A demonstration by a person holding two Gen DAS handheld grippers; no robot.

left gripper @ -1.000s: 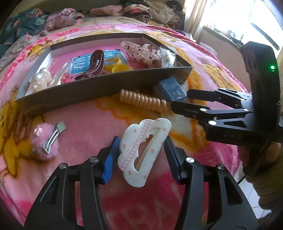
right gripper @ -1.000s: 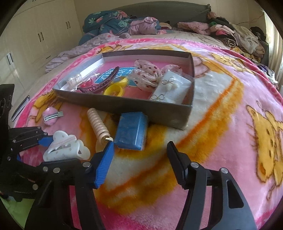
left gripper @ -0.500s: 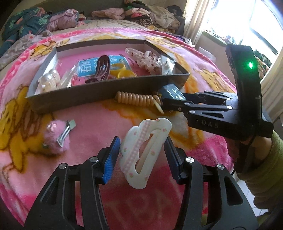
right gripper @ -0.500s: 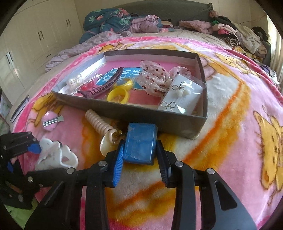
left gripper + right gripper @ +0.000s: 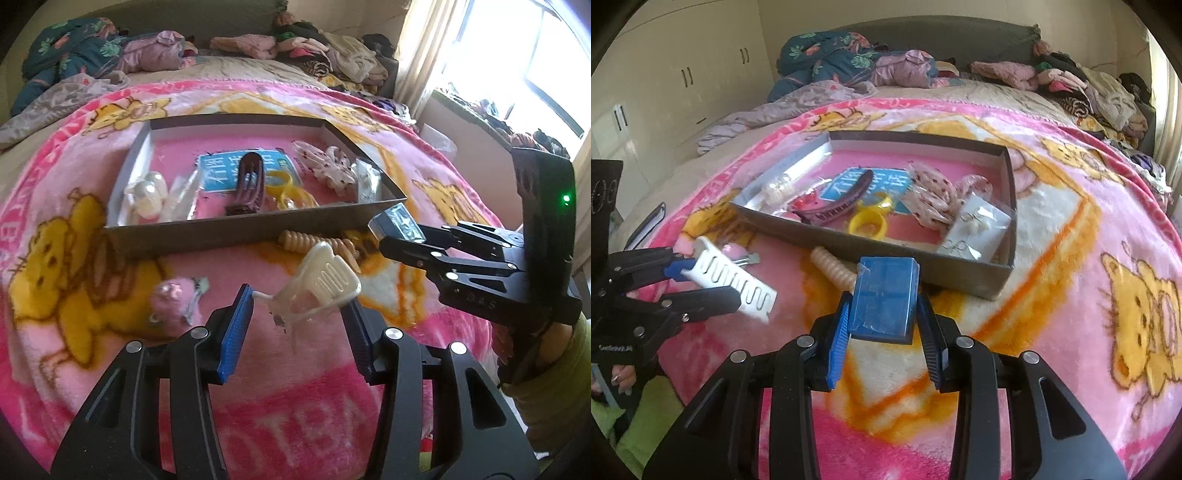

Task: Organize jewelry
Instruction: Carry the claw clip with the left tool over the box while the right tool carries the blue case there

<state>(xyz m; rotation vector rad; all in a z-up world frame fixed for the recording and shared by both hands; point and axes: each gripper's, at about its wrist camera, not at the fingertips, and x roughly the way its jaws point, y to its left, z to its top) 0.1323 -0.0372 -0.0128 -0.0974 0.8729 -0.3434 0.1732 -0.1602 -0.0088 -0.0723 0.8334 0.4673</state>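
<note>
My left gripper [image 5: 297, 299] holds a white claw hair clip [image 5: 325, 282] above the pink blanket, teeth side showing, and its jaws are closing on it. My right gripper [image 5: 884, 301] is shut on a small blue box [image 5: 886, 284], lifted just in front of the grey tray [image 5: 960, 280]. The left wrist view shows that box [image 5: 397, 219] at the tray's [image 5: 221, 232] front right corner. In the tray lie a brown claw clip [image 5: 251, 181], a yellow ring [image 5: 868, 225], a spotted scrunchie [image 5: 328, 166] and an earring card [image 5: 979, 225].
A beige spiral hair tie [image 5: 317, 245] lies against the tray's front wall. A pink pom-pom clip [image 5: 173, 299] rests on the blanket at the left. Piled clothes [image 5: 849, 62] line the far end of the bed. A window [image 5: 535, 74] is to the right.
The right gripper closed on the blue box and lifted it off the blanket. The left gripper rose with the white clip, which tilted to show its teeth.
</note>
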